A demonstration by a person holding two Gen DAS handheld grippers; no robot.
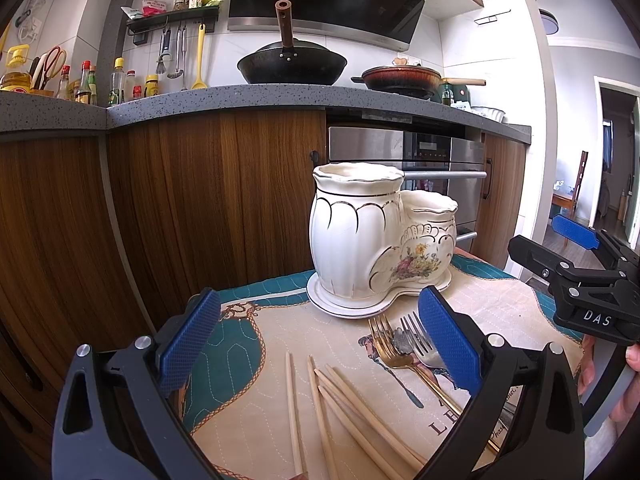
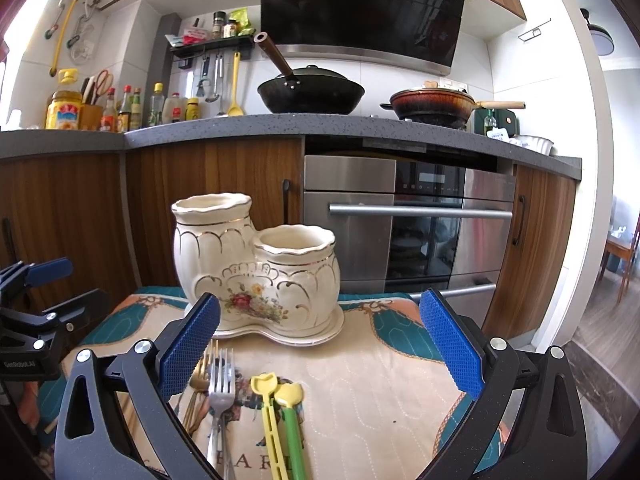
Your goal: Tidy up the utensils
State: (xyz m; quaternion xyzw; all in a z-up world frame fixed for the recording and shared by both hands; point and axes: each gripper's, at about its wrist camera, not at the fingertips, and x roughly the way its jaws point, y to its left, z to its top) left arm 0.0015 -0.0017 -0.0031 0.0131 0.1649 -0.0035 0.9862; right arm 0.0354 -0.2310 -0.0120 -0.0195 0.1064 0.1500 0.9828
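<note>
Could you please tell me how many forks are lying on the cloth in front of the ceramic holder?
2: a gold fork and a silver fork side by side, tines toward the holder. More may hide behind the fingers.

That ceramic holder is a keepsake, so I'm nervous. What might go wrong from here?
1. The chopsticks lie crossed and loose; the open left hand-held gripper may pinch several or scatter them.
2. The ceramic holder merely rests on its saucer; a bump from a utensil could shift it.
</note>
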